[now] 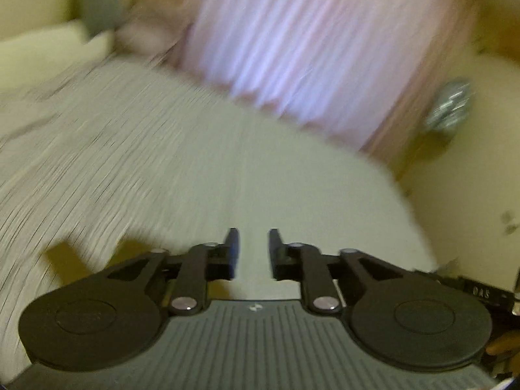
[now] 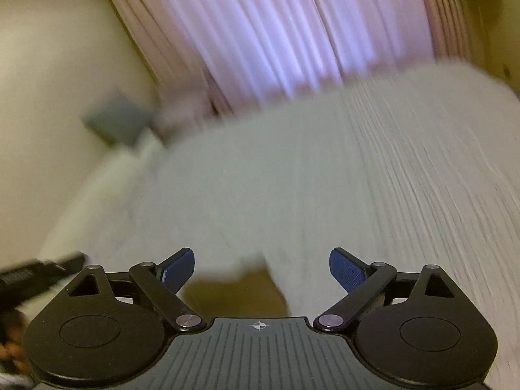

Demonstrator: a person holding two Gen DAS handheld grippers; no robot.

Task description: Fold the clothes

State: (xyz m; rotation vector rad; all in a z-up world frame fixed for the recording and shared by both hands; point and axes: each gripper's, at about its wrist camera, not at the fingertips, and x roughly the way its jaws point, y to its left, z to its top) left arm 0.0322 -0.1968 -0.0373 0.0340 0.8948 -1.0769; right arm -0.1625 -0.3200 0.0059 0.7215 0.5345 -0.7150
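The pale ribbed garment [image 1: 195,169] lies spread on the bed below both empty grippers, left gripper [image 1: 253,250] narrow, right gripper [image 2: 261,268] wide; it looks soft, light and limp, best pinched at an edge or corner.

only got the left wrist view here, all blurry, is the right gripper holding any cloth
Observer: No. The right gripper is wide open, nothing between its blue pads.
Operator: what's under it
Observer: The white ribbed cloth, with a bare yellowish patch of surface just below the jaws.
Operator: anything at its side i can't see
Observer: A black gripper part juts in at the left edge, with a hand below it.
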